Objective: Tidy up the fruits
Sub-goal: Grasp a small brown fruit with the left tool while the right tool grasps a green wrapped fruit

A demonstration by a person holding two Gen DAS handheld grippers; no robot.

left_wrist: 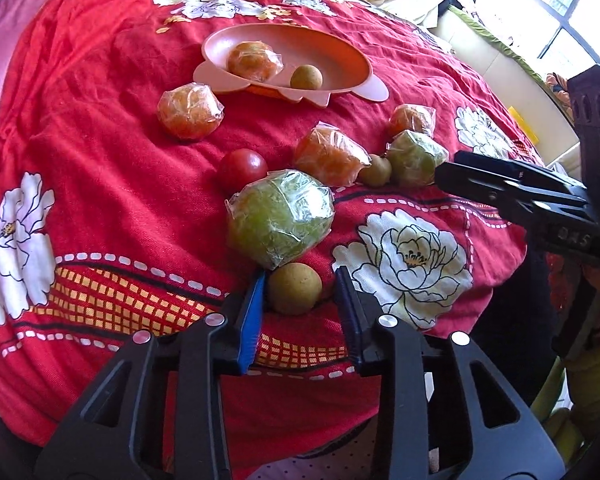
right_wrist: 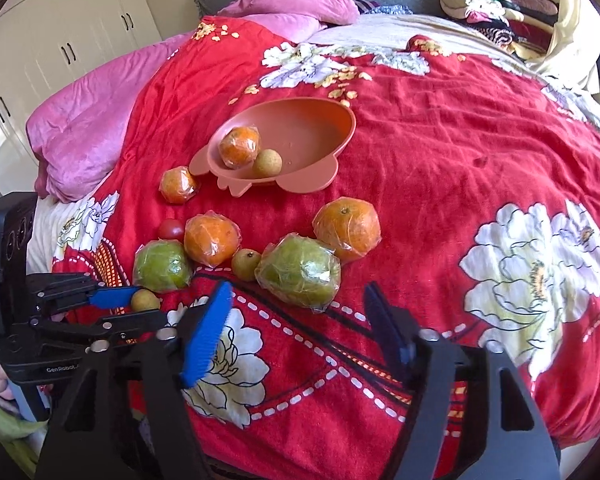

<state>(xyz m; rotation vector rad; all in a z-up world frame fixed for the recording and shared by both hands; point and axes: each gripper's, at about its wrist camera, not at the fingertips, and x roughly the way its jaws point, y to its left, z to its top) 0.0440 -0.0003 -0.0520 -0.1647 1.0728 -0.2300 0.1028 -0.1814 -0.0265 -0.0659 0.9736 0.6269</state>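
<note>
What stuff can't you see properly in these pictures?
- Left gripper around the small brown fruit: whether its pads touch it is unclear in either view.
- Tomato: mostly hidden behind a wrapped orange in the right wrist view.
- Pink plate: its underside is hidden in both views.
- Clothes pile: too small and distorted, right wrist view.

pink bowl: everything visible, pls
The pink bowl is a shallow oval dish of matte plastic-looking material with scalloped flaps at its base. It sits upright on the red blanket, beyond the loose fruit. Inside lie one wrapped orange and a small tan fruit, side by side; the rest is bare. Neither gripper touches it.
</note>
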